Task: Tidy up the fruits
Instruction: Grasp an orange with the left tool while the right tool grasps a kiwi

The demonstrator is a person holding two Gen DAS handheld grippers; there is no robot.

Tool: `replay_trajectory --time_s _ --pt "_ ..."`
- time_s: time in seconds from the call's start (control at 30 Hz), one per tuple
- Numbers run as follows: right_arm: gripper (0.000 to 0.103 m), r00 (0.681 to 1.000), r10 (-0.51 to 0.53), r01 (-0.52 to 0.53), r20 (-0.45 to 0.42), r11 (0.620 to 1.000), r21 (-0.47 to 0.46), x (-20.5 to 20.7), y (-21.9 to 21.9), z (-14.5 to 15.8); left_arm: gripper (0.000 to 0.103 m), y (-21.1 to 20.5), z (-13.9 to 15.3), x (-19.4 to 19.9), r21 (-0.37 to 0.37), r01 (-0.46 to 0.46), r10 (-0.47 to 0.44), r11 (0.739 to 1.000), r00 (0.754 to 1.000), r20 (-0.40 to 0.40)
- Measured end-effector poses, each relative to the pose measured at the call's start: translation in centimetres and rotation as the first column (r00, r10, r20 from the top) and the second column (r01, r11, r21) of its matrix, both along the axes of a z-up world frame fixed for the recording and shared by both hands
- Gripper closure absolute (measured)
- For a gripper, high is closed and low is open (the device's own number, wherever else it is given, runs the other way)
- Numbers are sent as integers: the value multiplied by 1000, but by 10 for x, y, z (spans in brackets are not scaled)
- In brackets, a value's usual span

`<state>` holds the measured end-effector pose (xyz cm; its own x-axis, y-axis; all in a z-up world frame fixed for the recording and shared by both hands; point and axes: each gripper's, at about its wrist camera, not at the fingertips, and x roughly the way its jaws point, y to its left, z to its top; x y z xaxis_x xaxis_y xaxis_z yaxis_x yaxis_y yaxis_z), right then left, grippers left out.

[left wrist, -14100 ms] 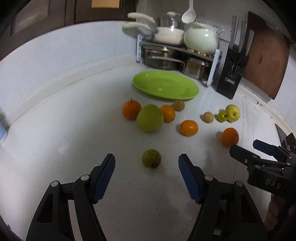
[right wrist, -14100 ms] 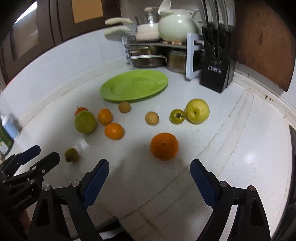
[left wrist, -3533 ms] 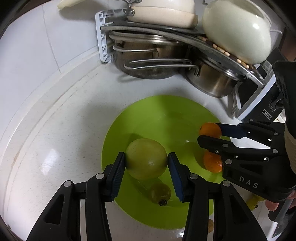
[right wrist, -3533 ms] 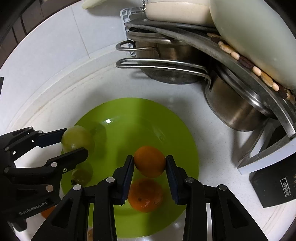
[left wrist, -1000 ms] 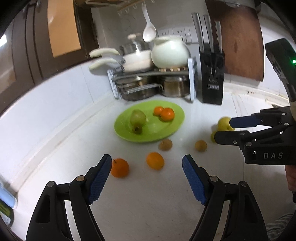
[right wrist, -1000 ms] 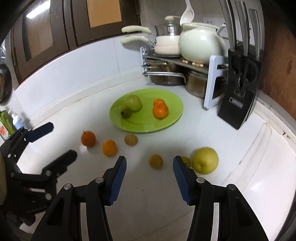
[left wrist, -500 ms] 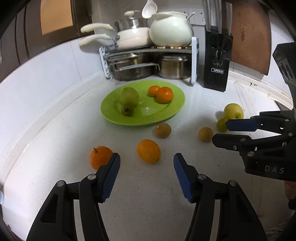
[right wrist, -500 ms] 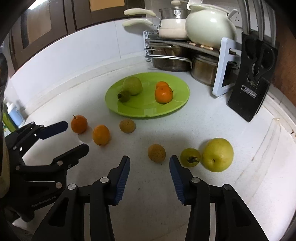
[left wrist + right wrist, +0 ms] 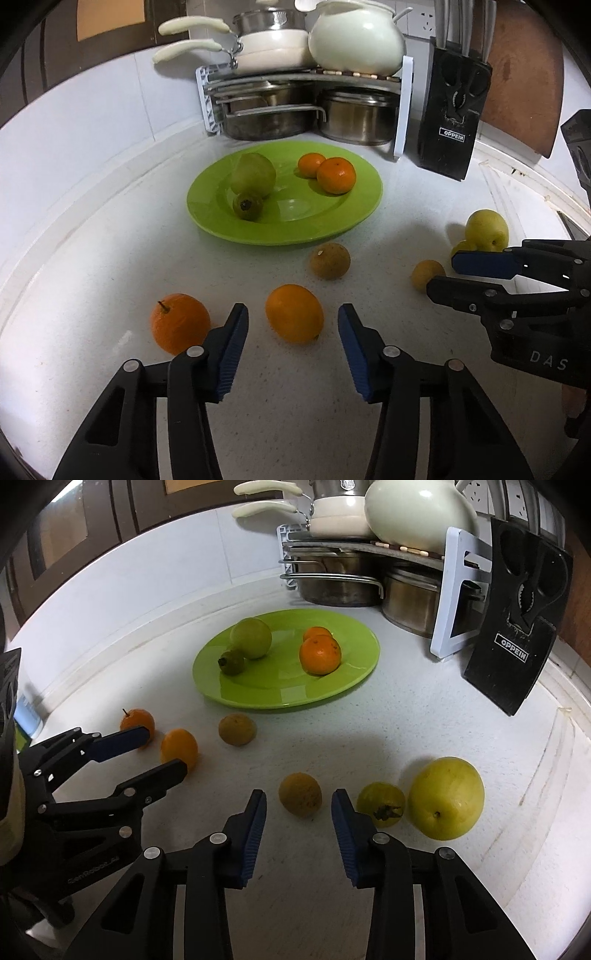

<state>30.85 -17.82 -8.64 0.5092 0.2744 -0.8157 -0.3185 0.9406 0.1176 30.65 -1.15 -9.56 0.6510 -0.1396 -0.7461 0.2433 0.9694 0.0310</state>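
While both claws close around nothing yet, the knife block (image 9: 451, 122) reads "OPPEIN", the right claw (image 9: 456, 273) "DAS".

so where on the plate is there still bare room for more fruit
The plate's front half, nearest the grippers, is bare. The back is crowded: two green fruits at left, two oranges at right, with only a narrow gap between the pairs.

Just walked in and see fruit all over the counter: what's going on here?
A person with a hand-held gripper in each hand is moving fruit onto the green plate, which already holds four pieces. The left gripper is closing around an orange, the right gripper around a small brown fruit; neither is pressing yet. Six fruits in all are on the counter.
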Motion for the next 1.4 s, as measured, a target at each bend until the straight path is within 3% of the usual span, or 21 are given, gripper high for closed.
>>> replay_trajectory --time_s 0.23,0.47,1.03,1.4 --pt "67 1000 12 -12 -11 1000 -3 7 1 -6 58 3 -5 7 -20 -9 8 1000 1000 -28" --pt "72 1000 8 -8 -27 1000 -7 10 3 -12 68 5 -7 9 -32 -12 11 999 999 -41" --pt "75 1000 11 -11 10 1000 -5 6 2 -2 68 7 3 4 -49 -11 10 999 1000 -19" --pt "75 996 11 -13 84 1000 15 7 6 24 68 10 27 4 -60 -2 3 998 1000 20"
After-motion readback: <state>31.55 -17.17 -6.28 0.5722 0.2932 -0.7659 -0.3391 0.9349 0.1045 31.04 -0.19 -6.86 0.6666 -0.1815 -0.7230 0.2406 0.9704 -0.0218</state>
